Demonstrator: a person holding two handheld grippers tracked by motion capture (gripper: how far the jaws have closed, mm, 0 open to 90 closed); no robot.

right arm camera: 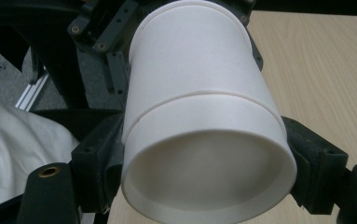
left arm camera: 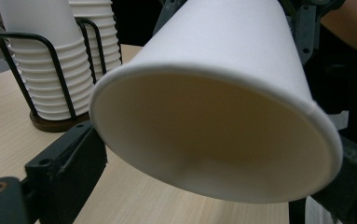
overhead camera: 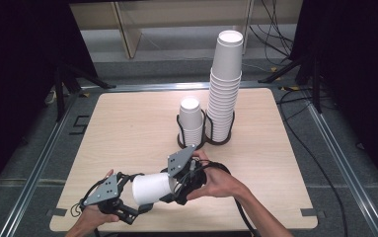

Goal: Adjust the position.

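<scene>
A white paper cup (overhead camera: 151, 188) is held on its side just above the near edge of the table (overhead camera: 127, 128), between the two hand-held grippers, with its long axis running left to right. In the right gripper view two cups are seen nested, a raised rim line ringing the outer wall at mid-length, and the wider open mouth is turned toward that camera. In the left gripper view a smooth, matte, tapering wall and a rolled rim are shown. The left gripper (overhead camera: 127, 210) is placed at the cup's left end; its black jaws stand either side of the rim, and it cannot be told whether the pads press on it. The right gripper (overhead camera: 176, 190) is closed on the cup's right end, its jaws pressed against both sides. Farther off, past mid-table, a black wire holder (overhead camera: 205, 133) is seen with a short stack of cups (overhead camera: 191, 123) on the left and a tall stack (overhead camera: 224, 89) on the right. The tabletop is pale wood-grain with rounded corners.
</scene>
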